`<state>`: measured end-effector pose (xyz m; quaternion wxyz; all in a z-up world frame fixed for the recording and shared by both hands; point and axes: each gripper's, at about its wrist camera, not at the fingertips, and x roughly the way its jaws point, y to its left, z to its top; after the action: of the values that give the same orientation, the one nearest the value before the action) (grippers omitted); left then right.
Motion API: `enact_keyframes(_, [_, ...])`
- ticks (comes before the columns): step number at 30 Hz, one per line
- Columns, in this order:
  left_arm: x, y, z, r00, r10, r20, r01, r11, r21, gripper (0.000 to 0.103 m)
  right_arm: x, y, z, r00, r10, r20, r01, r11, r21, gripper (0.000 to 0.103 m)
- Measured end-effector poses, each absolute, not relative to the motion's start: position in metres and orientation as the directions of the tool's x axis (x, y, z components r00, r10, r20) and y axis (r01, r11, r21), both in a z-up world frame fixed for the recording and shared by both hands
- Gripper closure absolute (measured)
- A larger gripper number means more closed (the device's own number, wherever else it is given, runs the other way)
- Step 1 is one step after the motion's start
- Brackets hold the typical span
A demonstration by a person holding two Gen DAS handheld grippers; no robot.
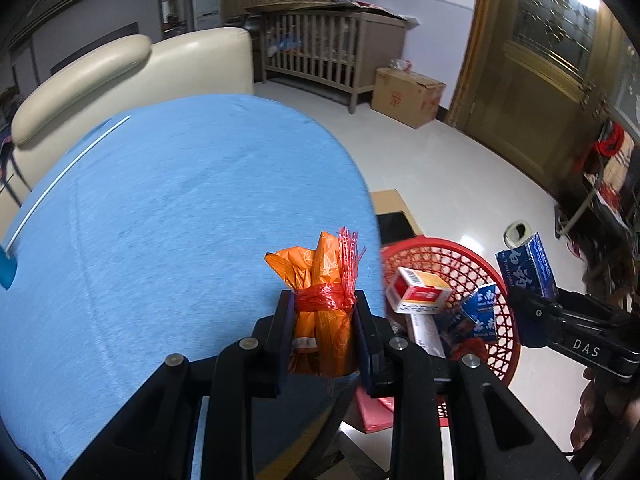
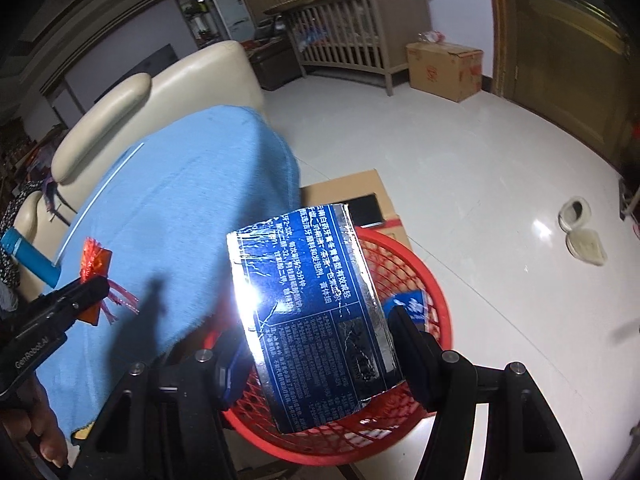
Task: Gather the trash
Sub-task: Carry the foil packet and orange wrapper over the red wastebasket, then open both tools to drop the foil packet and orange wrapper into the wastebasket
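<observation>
Orange wrapper bundle (image 1: 320, 312), tied with red netting, sits pinched in the left gripper (image 1: 323, 336) over the blue cloth (image 1: 180, 208) — light, crinkly, best held at the tie. Right gripper (image 2: 316, 344) clamps a blue carton (image 2: 316, 312) — thin, crushable — above the red basket (image 2: 436, 280).

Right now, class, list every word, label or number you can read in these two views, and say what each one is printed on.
"DAS": on the arm of the right gripper, left wrist view.
"GenRobot.AI": on the body of the left gripper, right wrist view.
Blue carton held in the right gripper: dense white Chinese print, too small and glared to quote.
Red and white box in the red basket: print blurred, unreadable.
Cardboard box: red markings unreadable.
</observation>
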<state>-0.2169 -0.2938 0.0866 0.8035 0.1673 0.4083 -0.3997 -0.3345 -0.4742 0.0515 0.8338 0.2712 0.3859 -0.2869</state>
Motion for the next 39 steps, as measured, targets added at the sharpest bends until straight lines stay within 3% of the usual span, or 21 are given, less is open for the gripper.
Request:
enact_keyframes(21, [-0.252,-0.346,0.075,0.302,-0.490,-0.818,0.845,0.535,-0.009,0.074,-0.369,-0.505,0.037,0.540,-0.268,-0.798,0.725,0.629,0.279,0.036])
enact_keyframes(39, [-0.250,-0.361,0.064,0.281,-0.463,-0.841,0.852,0.523,-0.004,0.074,-0.341,-0.524,-0.014,0.528,-0.141,-0.838,0.727,0.586,0.359,0.035])
